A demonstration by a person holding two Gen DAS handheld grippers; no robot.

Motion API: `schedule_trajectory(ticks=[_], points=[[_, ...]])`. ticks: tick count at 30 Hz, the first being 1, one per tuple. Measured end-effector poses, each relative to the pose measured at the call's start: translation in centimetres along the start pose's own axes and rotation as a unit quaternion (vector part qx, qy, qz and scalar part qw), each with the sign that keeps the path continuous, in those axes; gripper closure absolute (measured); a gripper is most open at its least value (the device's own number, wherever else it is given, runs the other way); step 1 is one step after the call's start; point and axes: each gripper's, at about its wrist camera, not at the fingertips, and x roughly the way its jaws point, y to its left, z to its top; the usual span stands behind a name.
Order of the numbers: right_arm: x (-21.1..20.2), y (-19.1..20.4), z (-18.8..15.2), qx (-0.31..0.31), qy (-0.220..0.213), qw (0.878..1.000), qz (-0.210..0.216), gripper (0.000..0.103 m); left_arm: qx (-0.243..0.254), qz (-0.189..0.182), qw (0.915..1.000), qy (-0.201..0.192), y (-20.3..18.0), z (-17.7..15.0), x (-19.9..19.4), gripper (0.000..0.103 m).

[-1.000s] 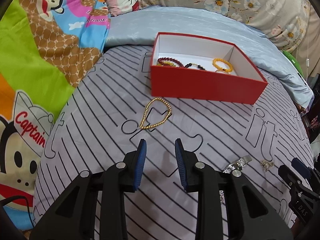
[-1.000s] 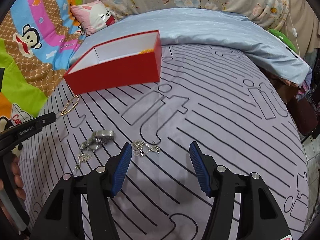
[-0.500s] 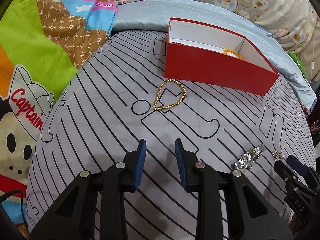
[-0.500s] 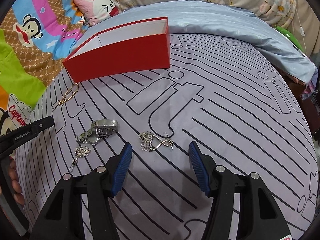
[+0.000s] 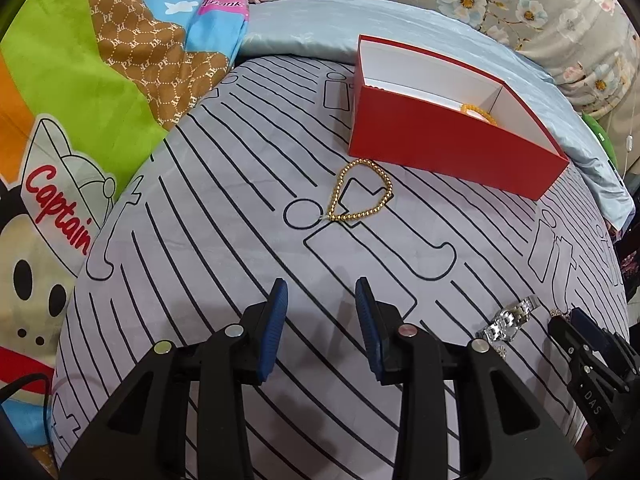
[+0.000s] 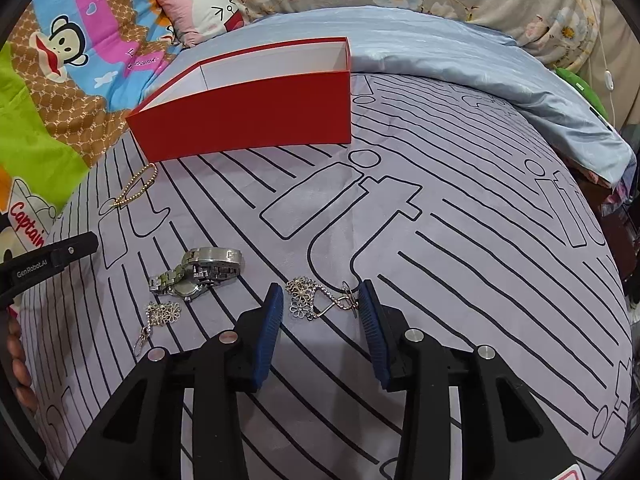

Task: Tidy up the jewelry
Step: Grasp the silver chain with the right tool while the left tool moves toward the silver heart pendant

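A red box (image 5: 448, 148) with a white inside stands on the striped bed cover and holds an orange bead bracelet (image 5: 478, 112). A gold bead chain (image 5: 360, 192) lies in front of it, ahead of my open, empty left gripper (image 5: 321, 294). My right gripper (image 6: 319, 298) is open, its tips on either side of a silver flower earring (image 6: 316, 300). A silver watch (image 6: 204, 268) and a second flower earring (image 6: 160, 316) lie to its left. The box (image 6: 248, 120) and the chain (image 6: 134, 190) also show in the right wrist view.
The grey striped cover (image 6: 460, 240) spreads to the right. A light blue quilt (image 6: 440, 48) runs behind the box. A cartoon blanket (image 5: 80, 100) lies at the left. The right gripper's body (image 5: 592, 360) shows in the left wrist view beside the watch (image 5: 508, 320).
My left gripper has drawn back and swung left, so the chain and box sit farther away. My right gripper has closed in on the flower earring and its jaws have narrowed.
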Motion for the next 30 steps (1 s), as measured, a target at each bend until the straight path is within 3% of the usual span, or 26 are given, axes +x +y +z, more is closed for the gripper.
schedule_trajectory(ticks=[8, 18, 23, 30], points=[[0.0, -0.1, 0.1, 0.002, 0.000, 1.000, 0.001, 0.068, 0.008, -0.009, 0.9999, -0.009, -0.2, 2.3, 1.7, 0.056], [0.3, -0.1, 0.4, 0.007, -0.001, 1.000, 0.004, 0.078, 0.024, -0.007, 0.9996, -0.013, -0.3, 4.1, 3.6, 0.055], [0.2, -0.3, 0.4, 0.010, 0.000, 1.000, 0.007, 0.079, 0.020, -0.026, 0.9994, -0.014, -0.7, 3.1, 2.0, 0.055], [-0.9, -0.3, -0.3, 0.019, 0.001, 1.000, 0.016, 0.079, 0.038, -0.049, 0.9981, -0.003, -3.3, -0.7, -0.6, 0.055]])
